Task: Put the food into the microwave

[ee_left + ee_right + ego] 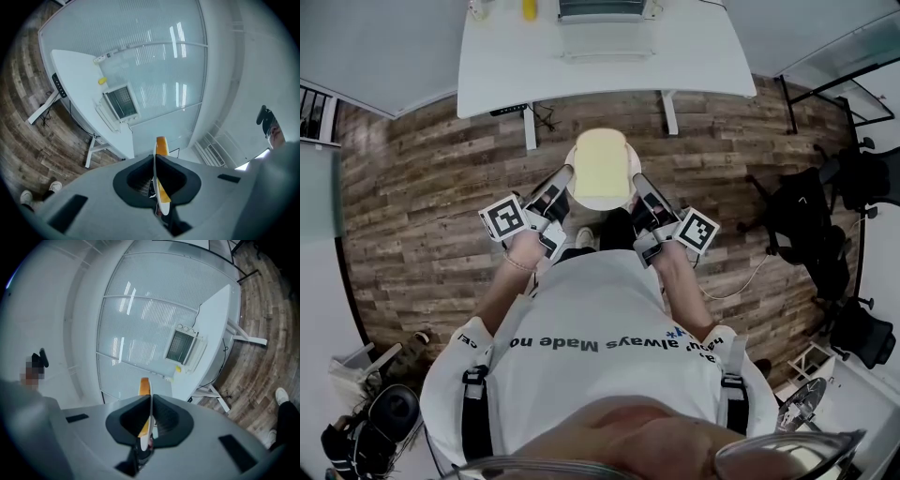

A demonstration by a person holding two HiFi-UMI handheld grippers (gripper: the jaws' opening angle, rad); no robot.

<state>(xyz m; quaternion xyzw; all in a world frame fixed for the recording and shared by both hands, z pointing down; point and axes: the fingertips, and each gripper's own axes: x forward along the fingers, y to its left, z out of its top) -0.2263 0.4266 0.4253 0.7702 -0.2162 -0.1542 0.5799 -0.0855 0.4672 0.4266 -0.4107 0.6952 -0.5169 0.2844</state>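
Left tongs (566,178) and right tongs (635,180) each pinch the rim of a white plate (598,202) carrying a bread slice (602,159).

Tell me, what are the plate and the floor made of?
The plate looks like glazed ceramic, or maybe hard plastic: it is plain white and smooth, with a thin, stiff rim. The floor looks like wood planks or wood-look laminate with a matt finish: brown boards with grain and seams between them.

A pale yellow slice of bread (601,159) lies flat on a round white plate (600,201), held level in the air, well apart from the microwave (602,9) on the table (694,56).
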